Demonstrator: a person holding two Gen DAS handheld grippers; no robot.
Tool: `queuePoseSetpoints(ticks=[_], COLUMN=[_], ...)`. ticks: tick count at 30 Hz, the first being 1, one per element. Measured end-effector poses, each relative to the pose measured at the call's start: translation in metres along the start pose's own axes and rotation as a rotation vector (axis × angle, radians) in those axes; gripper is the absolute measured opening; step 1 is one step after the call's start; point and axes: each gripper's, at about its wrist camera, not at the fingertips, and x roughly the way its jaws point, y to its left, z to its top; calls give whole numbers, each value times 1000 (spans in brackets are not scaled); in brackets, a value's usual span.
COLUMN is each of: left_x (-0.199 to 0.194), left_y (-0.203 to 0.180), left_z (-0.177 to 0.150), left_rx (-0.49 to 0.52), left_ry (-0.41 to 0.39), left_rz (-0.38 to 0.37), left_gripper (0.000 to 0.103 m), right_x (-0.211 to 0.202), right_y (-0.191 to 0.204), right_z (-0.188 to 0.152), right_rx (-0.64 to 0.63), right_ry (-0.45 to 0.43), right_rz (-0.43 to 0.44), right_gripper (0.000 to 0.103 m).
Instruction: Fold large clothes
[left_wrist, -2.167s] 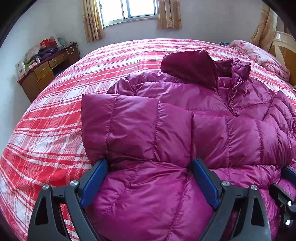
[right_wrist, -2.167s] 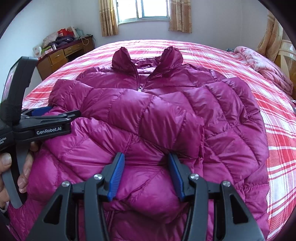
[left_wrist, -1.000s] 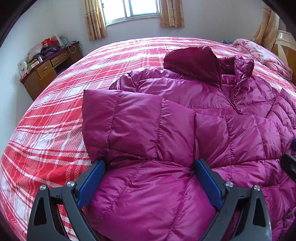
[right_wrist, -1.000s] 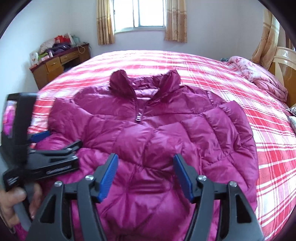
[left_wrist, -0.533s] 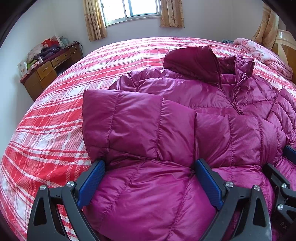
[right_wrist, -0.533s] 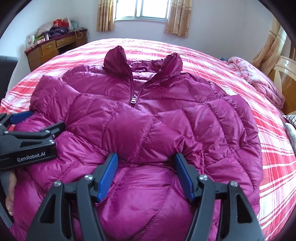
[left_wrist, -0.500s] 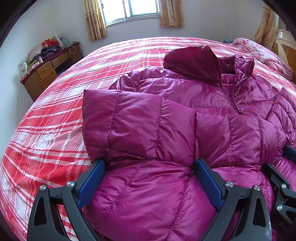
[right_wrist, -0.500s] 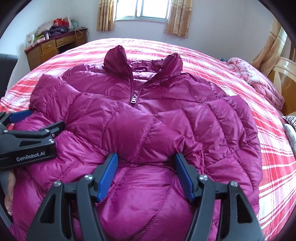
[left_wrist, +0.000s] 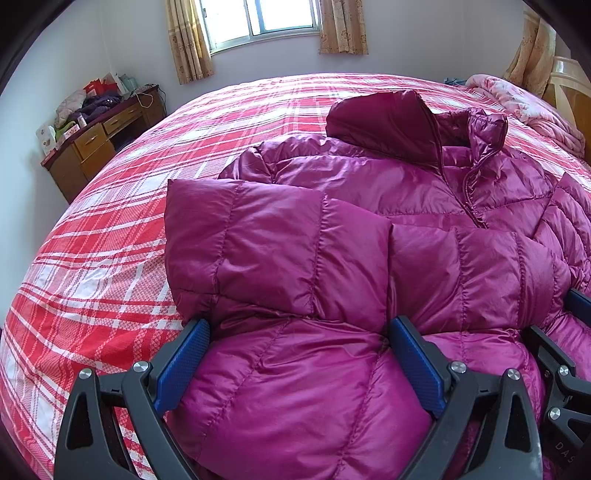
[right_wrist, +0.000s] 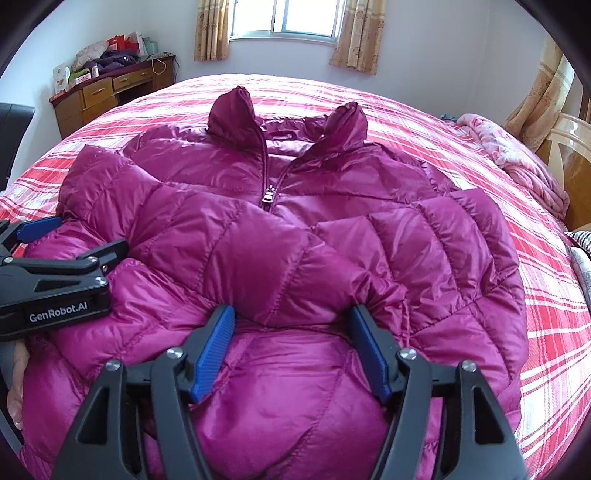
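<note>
Left gripper and right gripper were both seen spread wide, puffy hem of the magenta down jacket bulging between the pads, nothing pinched. Jacket was laid front-up on the plaid bed, both sleeves already folded across the chest, collar at the far end. Fill judged light, soft, springy; shell glossy, likely slippery, so a deep bite at the hem corners was advised, not a skin pinch. Open bedspread was seen left and beyond the collar; pink quilt and headboard were noted crowding the far right
</note>
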Motion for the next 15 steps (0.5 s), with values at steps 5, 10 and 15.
queuePoseSetpoints(ticks=[5, 10, 15], left_x=[1, 1, -31], left_y=[1, 4, 17], left_z=[1, 4, 18], left_rx=[-2, 2, 9], left_ry=[4, 15, -36], left_rz=[-4, -10, -14], left_gripper=[98, 98, 98], right_x=[1, 1, -10], right_y=[1, 1, -12], right_z=[0, 0, 11], right_rx=[-3, -7, -24], right_ry=[1, 2, 51], right_rz=[0, -2, 85], right_gripper=[69, 69, 71])
